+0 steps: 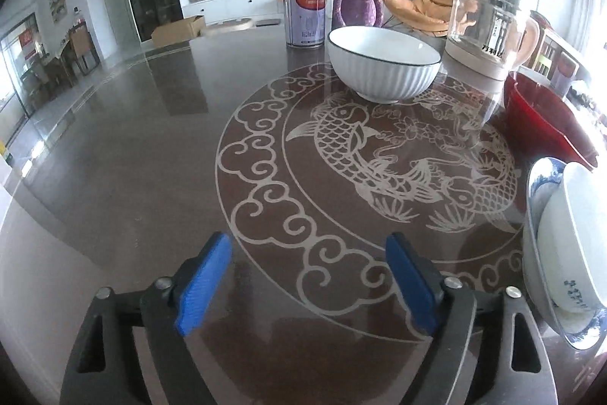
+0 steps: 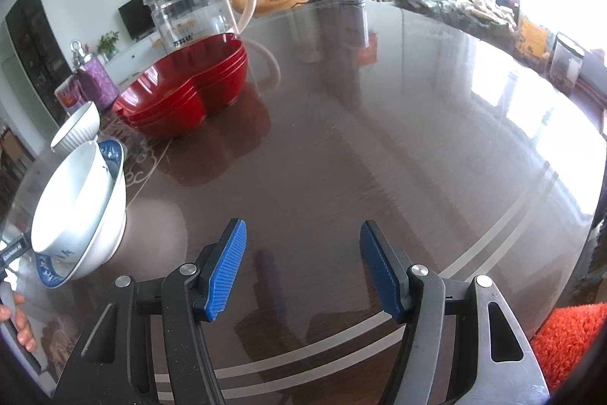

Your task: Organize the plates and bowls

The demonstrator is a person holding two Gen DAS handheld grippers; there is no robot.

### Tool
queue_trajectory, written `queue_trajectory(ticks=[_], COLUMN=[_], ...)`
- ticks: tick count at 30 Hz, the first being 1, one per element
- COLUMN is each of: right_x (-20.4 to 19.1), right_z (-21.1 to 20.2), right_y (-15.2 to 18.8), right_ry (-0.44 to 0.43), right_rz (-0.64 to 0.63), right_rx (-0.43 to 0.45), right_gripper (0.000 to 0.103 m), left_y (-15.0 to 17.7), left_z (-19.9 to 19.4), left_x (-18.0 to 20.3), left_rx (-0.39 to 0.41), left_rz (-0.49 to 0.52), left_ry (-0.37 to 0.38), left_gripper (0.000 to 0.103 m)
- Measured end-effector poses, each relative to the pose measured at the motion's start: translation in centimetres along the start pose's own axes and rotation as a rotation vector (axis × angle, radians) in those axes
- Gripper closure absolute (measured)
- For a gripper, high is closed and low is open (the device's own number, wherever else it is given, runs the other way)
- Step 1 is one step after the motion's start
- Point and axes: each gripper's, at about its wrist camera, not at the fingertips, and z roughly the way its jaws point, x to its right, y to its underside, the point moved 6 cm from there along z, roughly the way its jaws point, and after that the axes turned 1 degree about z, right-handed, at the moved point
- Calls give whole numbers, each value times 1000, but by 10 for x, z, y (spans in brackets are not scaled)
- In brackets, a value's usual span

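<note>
1. The left gripper (image 1: 309,278) hangs over the dark glossy worktop (image 1: 132,158); its jaws stand wide apart with only the fish pattern (image 1: 379,154) between them
2. Beyond the pattern a white ribbed bowl (image 1: 383,63) sits upright and alone, with a printed can (image 1: 304,10), a purple bottle (image 1: 356,0) and a glass kettle (image 1: 489,21) behind it
3. In the right wrist view, at the left edge, a white bowl (image 2: 76,200) leans tilted inside a second white bowl (image 2: 112,234), and both rest on a blue-patterned plate (image 2: 47,272)
4. Further back a stack of red heart-shaped dishes (image 2: 189,97) stands just in front of the kettle
5. The right gripper (image 2: 303,270) hovers over bare worktop to the right of the bowl pile, jaws parted and empty
6. A person's fingers (image 2: 22,329) show at the lower left edge
</note>
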Motion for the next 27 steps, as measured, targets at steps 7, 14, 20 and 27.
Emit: queue_trajectory(ticks=[7,14,20,27], right_x=[-1,-2,-5,-6], right_z=[0,0,2,3], right_y=[1,1,1,1], right_ry=[-11,-14,-14,-5], right_rz=[4,1,-12,-18], right_rx=[5,11,3,5], right_gripper=[32,30,25,23], left_y=[1,4,4,4], left_z=[7,8,11,13], left_x=[-1,-2,0,3], left_rx=[-39,-46,-55,-69], left_rz=[-18,-24,-14,4], left_ry=[33,34,38,37], left_gripper=[16,14,4,1])
